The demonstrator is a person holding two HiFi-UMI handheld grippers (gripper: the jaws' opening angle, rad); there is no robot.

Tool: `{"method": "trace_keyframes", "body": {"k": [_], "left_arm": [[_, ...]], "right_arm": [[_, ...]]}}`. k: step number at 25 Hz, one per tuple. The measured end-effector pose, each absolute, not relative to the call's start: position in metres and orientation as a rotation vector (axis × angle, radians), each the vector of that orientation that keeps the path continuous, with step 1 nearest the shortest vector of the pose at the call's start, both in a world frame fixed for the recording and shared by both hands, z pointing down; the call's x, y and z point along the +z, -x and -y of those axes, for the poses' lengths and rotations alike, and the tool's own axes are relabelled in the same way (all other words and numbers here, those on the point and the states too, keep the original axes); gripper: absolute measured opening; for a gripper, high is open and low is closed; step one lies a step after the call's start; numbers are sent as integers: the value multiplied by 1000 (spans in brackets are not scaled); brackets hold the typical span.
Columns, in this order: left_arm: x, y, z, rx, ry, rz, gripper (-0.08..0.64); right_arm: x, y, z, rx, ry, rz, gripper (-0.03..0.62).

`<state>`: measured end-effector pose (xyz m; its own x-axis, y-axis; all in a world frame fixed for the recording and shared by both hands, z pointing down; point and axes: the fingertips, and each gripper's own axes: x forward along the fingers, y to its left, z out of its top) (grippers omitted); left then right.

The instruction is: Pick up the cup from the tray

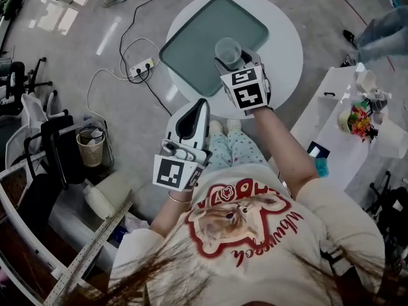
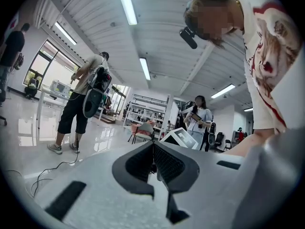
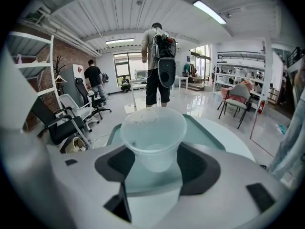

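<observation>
Clear cup [image 3: 152,132], upright, mouth up, was clamped by right gripper [image 3: 155,163]; contact with tray [image 1: 191,50] was obscured. Left gripper [image 2: 153,162] was closed, empty.

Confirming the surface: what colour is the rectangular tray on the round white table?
Muted grey-green rectangular tray, best seen in the head view.

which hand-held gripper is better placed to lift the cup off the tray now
Right. The right hand-held gripper already has the cup between its jaws, pads at its sides, over the tray. The left hand-held gripper is shut, empty, held back and pointing away from the tray.
</observation>
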<state>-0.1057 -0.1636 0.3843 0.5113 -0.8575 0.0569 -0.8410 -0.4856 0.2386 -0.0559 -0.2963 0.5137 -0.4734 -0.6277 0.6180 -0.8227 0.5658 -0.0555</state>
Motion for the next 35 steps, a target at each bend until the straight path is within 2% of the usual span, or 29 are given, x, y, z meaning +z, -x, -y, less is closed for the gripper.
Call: {"method": "trace_keyframes", "body": {"k": [35], "left_arm": [[354, 86, 173, -125, -2602, 1417, 14]], "right_arm": [[396, 22, 262, 359, -1234, 2405, 273]]}}
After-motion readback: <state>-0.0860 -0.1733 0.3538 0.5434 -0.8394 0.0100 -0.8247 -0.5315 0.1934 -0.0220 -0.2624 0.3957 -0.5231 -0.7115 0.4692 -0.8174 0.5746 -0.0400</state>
